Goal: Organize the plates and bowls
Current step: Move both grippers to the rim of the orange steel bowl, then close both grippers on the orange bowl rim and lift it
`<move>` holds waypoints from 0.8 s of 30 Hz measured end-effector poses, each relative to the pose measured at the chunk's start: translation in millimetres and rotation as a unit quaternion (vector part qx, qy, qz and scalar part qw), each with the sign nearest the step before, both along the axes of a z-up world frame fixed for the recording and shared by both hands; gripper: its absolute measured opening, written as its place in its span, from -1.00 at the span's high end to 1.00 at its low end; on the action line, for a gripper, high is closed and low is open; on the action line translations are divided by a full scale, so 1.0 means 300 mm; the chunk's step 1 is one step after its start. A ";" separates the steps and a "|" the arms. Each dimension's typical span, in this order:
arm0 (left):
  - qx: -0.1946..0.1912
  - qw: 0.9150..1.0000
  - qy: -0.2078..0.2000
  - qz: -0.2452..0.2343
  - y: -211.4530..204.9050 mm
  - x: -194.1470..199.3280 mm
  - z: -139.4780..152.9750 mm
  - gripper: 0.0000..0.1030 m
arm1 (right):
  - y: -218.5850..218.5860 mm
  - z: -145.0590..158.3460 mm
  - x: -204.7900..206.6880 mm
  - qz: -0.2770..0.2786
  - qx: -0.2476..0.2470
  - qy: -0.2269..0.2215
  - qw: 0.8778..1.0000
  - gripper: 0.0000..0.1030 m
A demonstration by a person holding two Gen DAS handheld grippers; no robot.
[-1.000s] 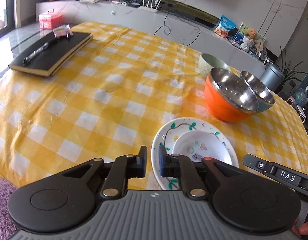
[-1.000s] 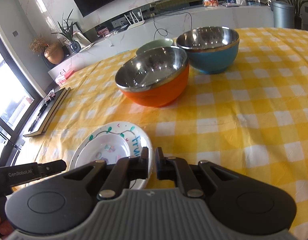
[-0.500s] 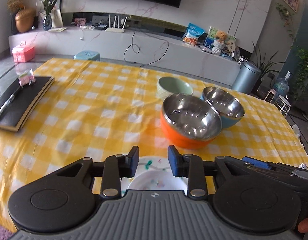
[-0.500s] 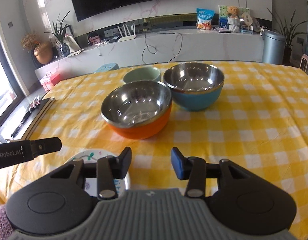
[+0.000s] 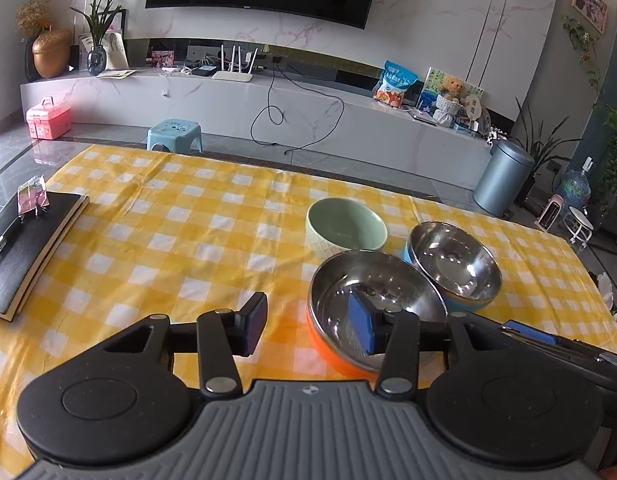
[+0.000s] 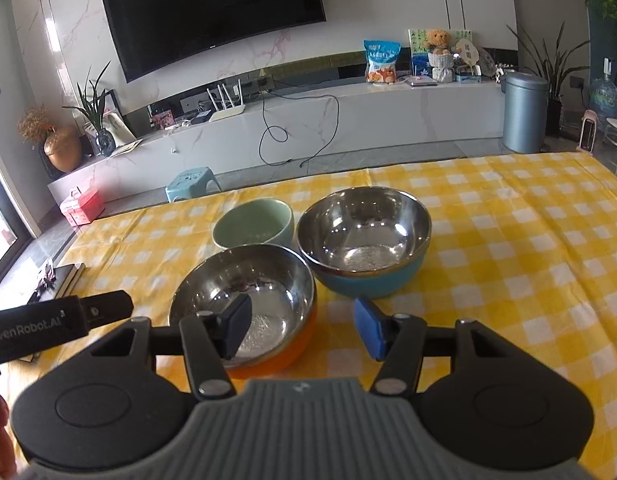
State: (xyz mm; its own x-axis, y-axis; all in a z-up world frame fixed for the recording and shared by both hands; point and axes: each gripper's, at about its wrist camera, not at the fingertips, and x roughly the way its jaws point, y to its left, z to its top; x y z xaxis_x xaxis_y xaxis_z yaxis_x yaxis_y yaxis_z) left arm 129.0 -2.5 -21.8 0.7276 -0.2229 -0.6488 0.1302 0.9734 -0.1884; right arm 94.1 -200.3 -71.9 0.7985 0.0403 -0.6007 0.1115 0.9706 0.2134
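Three bowls stand close together on the yellow checked tablecloth [image 5: 188, 220]. Nearest is a steel-lined orange bowl [image 5: 372, 304] [image 6: 244, 304], behind it a steel-lined blue bowl [image 5: 456, 264] [image 6: 364, 240] and a pale green bowl [image 5: 346, 226] [image 6: 254, 224]. My left gripper [image 5: 308, 326] hangs above the cloth just short of the orange bowl's left rim, its jaws opening, with nothing gripped. My right gripper [image 6: 303, 330] hovers short of the orange bowl's right side, its jaws also opening and empty. No plate is in view.
A black notebook [image 5: 24, 248] [image 6: 56, 280] with a pen and a pink wrapper lies at the table's left edge. The table's far edge runs behind the bowls. The left gripper's body [image 6: 60, 322] shows at the left of the right wrist view.
Both grippers went from nearly shut at the painted plate's rim to open. Both lifted and tipped up, so the painted plates slid out of view beneath them and the bowls moved toward the middle.
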 end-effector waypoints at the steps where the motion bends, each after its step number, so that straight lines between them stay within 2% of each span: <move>1: -0.001 1.000 0.003 0.002 -0.003 0.014 -0.006 -0.05 | 0.001 -0.006 0.019 -0.002 0.004 0.004 1.000 -0.10; 10: -0.006 0.999 0.032 0.006 -0.027 0.127 -0.078 -0.06 | -0.021 -0.067 0.138 -0.019 0.044 0.041 0.998 -0.06; 18: -0.012 0.998 0.058 0.006 -0.037 0.188 -0.146 -0.05 | -0.020 -0.118 0.190 -0.020 0.059 0.067 0.996 0.11; 19: -0.012 0.998 0.061 0.005 -0.039 0.191 -0.150 -0.01 | -0.018 -0.126 0.195 -0.021 0.064 0.071 0.995 0.14; 21: -0.012 0.998 0.063 0.003 -0.045 0.195 -0.157 0.22 | -0.018 -0.138 0.206 -0.021 0.074 0.080 0.994 0.26; 24: -0.014 0.998 0.067 0.001 -0.050 0.201 -0.162 0.43 | -0.013 -0.149 0.214 -0.022 0.082 0.088 0.992 0.45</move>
